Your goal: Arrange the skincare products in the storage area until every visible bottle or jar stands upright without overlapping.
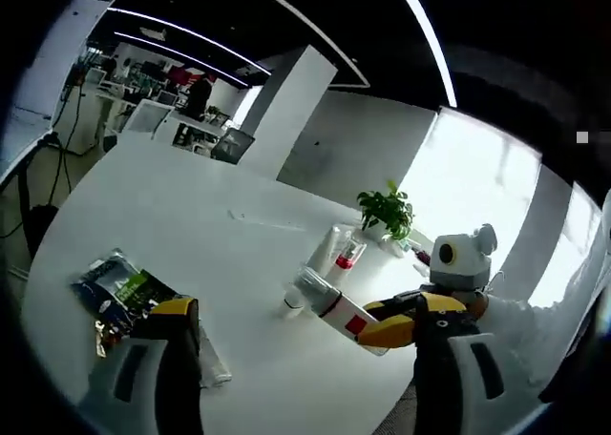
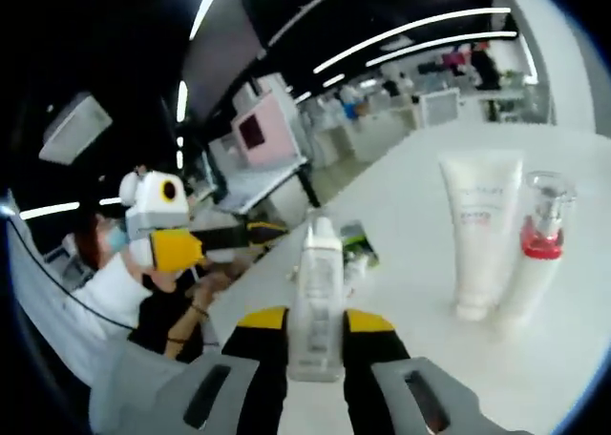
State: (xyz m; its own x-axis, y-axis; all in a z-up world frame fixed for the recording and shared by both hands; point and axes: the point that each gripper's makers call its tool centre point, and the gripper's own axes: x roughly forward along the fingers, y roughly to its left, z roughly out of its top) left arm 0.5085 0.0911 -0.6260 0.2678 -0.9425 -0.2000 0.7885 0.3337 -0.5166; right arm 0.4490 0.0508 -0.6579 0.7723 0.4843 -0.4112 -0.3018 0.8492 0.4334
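We hold one clear bottle (image 2: 316, 297) betw. the jaws of the right gripper (image 2: 315, 344), which are closed narrow on its lower body; in the right gripper view its long axis runs straight up the frame along the jaws, cap end away from us. In the left gripper view the same bottle (image 1: 329, 306) reads as tilted over the white table (image 1: 172, 206), near the table's near-right edge, so we judge it not yet stood down. The coming move turns on this: the free table patch lies just beside the standing pair, to their near side, and the bottle's base must go down there w/o touching them. The right gripper is the nearer tool; the left gripper (image 1: 315, 368) hangs wide, holding nothing, above the near edge. Count: 3 skincare items, i.e. 1 held bottle, 1 white tube (image 2: 480, 235) standing cap-down, 1 clear pump bottle w/ red collar (image 2: 539, 239) upright, touching or just beside the tube (cannot tell which). Also 1 dark foil packet (image 1: 119, 292) flat by the table's near-left edge and 1 potted plant (image 1: 387, 211) at the far edge.
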